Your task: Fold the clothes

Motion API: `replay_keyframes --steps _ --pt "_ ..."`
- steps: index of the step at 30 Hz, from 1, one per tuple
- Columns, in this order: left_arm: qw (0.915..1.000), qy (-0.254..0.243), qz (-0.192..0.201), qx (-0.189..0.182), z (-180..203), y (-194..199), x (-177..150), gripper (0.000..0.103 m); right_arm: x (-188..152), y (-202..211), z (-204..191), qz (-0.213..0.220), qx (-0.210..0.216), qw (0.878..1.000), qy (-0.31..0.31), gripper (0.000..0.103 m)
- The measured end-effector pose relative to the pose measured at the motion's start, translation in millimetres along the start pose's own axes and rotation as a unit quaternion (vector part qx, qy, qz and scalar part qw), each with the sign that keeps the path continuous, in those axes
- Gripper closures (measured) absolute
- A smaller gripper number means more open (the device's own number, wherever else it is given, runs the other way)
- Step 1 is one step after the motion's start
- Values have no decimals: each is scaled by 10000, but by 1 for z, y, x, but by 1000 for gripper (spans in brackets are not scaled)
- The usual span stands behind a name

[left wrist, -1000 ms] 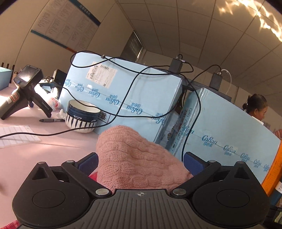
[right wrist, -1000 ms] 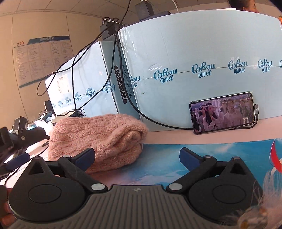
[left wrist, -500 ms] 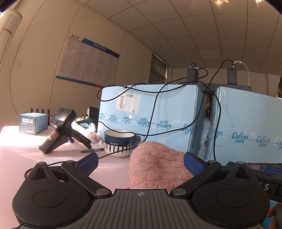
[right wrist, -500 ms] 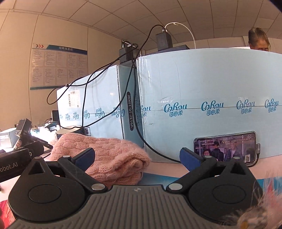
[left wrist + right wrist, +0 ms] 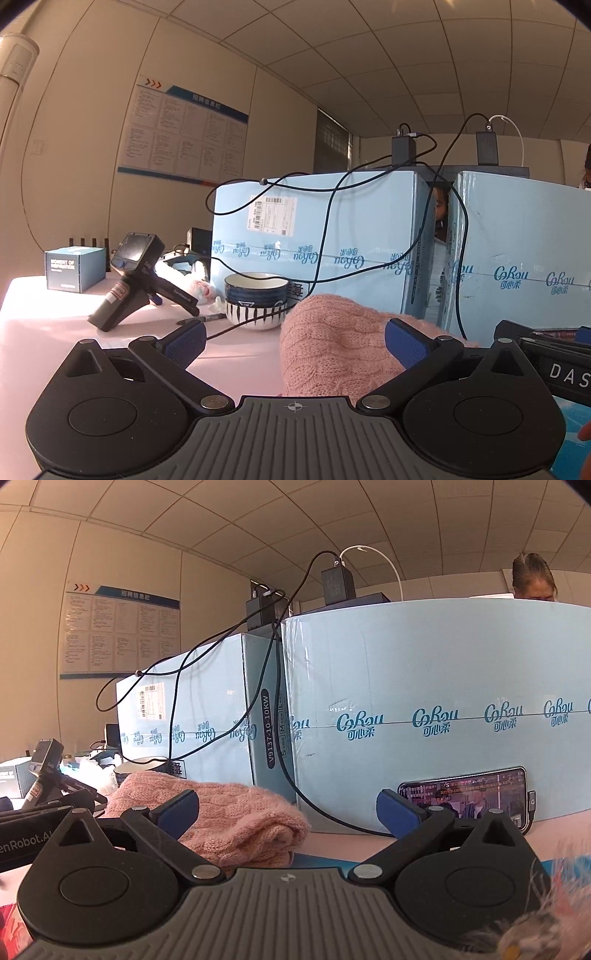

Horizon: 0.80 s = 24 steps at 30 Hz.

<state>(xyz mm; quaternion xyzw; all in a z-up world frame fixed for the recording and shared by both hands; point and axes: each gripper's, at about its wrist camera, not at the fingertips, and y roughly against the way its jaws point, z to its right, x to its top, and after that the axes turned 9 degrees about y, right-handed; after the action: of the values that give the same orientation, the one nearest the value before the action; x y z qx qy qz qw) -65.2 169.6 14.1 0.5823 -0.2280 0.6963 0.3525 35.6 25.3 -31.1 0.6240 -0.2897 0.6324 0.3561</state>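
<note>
Pink cable-knit sweater, folded into a thick bundle, lies on the pale pink tabletop in front of 2 large light blue cardboard boxes printed with a repeated logo. In the left wrist view the left gripper sits low, its 2 blue-padded fingers spread wide; the sweater bundle fills the right part of the gap between them, and neither pad is seen pressing it. In the right wrist view the right gripper also has its fingers spread wide and holds nothing; the folded sweater lies at its left side, partly behind the left finger.

Behind the sweater in the left wrist view stands a blue and white striped ceramic bowl, close to the left box. Black cables hang down from 2 black chargers on top of the boxes and trail across the tabletop. Further left a black handheld device with a small screen stands on folding legs, with a black marker pen near it and a small blue carton behind. A smartphone with a lit screen leans on its long edge against the right box in the right wrist view. A person's head shows above that box.
</note>
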Motion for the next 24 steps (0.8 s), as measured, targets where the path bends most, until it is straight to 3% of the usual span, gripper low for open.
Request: replay_keyframes --steps 24 --pt "9999 89 -19 -57 -2 -2 0 0 -1 -1 1 -42 57 10000 -62 0"
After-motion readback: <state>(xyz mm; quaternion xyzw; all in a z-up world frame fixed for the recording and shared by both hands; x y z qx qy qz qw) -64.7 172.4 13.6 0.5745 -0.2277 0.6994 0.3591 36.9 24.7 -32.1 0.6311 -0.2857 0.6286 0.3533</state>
